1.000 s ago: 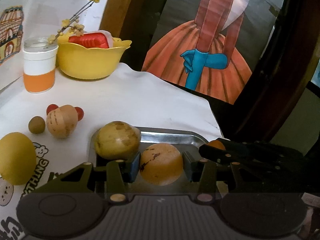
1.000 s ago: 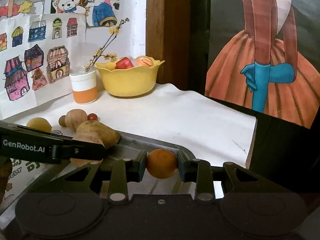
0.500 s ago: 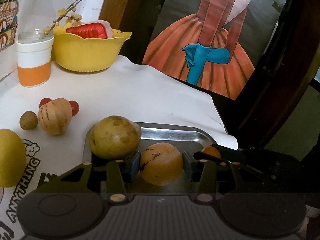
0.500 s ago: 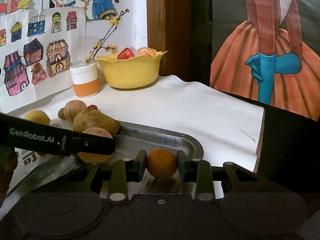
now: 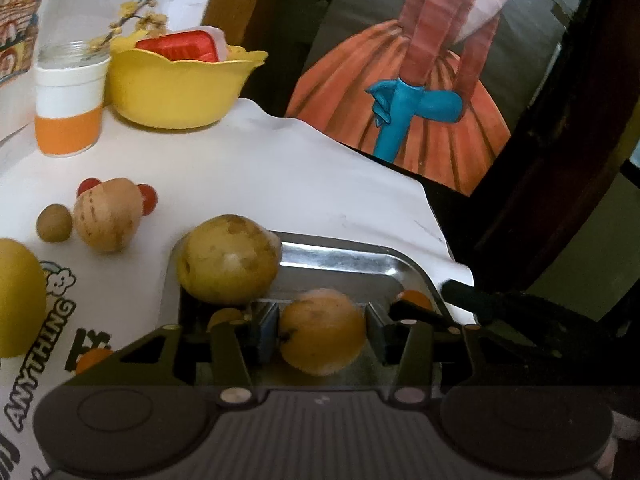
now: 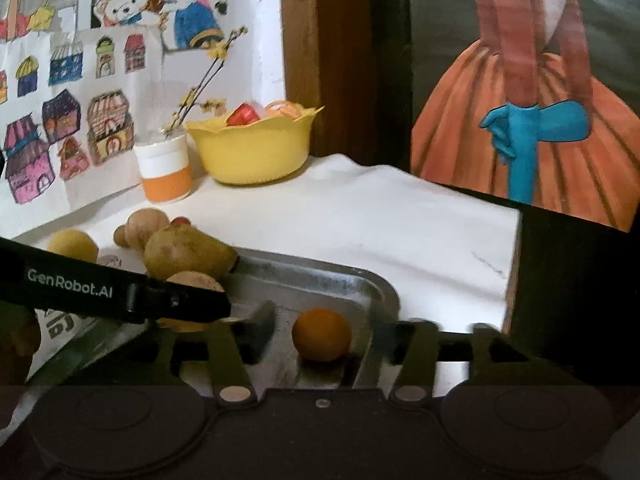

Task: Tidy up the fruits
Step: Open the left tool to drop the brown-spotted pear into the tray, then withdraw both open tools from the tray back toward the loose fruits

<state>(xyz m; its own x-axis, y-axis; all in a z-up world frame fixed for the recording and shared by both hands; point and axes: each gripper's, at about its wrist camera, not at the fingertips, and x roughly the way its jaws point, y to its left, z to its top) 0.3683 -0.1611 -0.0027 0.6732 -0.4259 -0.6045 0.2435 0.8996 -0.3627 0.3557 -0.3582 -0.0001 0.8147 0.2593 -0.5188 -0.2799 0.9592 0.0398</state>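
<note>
— Since half a second ago: right gripper (image 6: 320, 334) has parted its fingers; the small orange fruit (image 6: 322, 334) it clamped now sits free on the metal tray (image 6: 320, 276), a gap at either side.

— And the left gripper (image 5: 322, 334)?

— Unchanged — fingers closed against the speckled yellow-orange fruit (image 5: 322, 336), low over the tray's near end, not yet let go.

— Other entries on the tray?

— One large yellowish pear-shaped fruit (image 5: 228, 260), at the far left corner.

— Outstanding?

— Left of the tray, on the white cloth (image 5: 260, 176): a striped tan fruit (image 5: 106, 220), a small brown ball (image 5: 54, 222), two red cherry-sized pieces (image 5: 148, 198), a big yellow fruit (image 5: 16, 300). Judged roughly a third done — three items at the tray, about five remaining.
</note>
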